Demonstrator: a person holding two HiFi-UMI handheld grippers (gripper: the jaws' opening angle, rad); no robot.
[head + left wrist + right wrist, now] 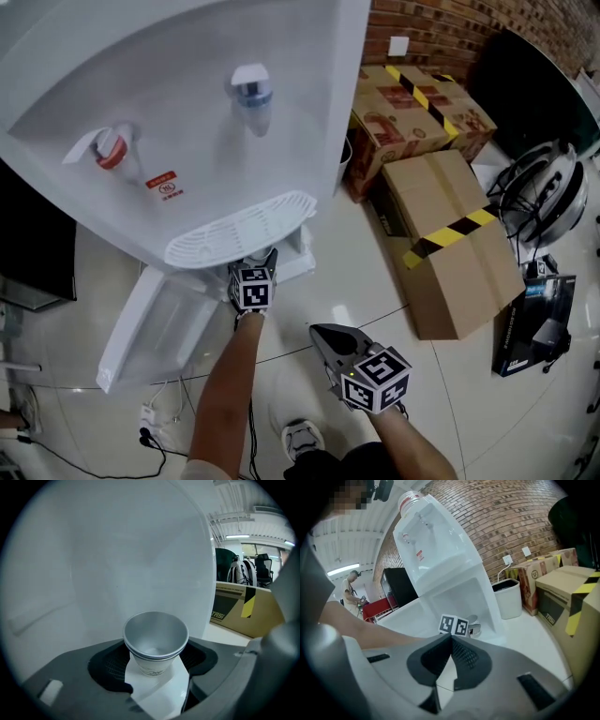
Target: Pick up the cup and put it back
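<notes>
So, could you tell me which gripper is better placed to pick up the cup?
Left: the cup stands between the left gripper's open jaws; the right gripper hangs back, jaws together.

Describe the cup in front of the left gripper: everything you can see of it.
The cup looks like pale paper, tapered, with faint print low on its outer wall; a doubled rim suggests two nested. It is upright and empty, inside the white water dispenser's open lower compartment. The left gripper's jaws stand apart on either side of it; whether they touch it is unclear.
</notes>
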